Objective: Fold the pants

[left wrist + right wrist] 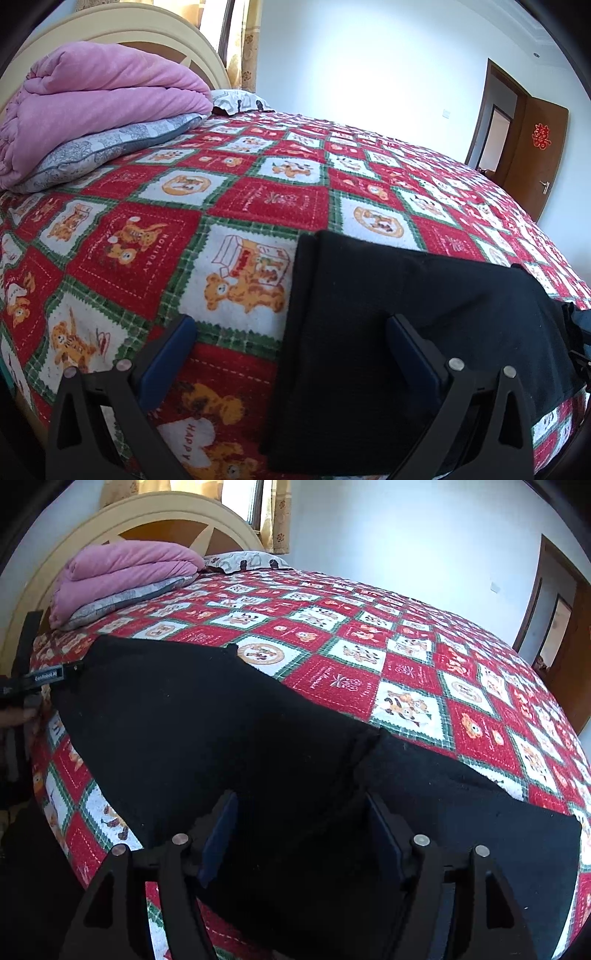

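Black pants lie flat on the red, white and green patchwork bedspread, near the bed's front edge, with a seam ridge running down their middle. My right gripper hovers over them, its blue pads wide apart and pressing on nothing. In the left wrist view the pants fill the lower right. My left gripper stands open astride their left edge, one finger over the bedspread and the other over the black cloth. One labelled finger of the left gripper shows at the pants' far left end.
A folded pink quilt rests on a grey pillow at the cream headboard, with a patterned pillow beside it. A brown door stands open at the right. The bed's edge drops off at the lower left.
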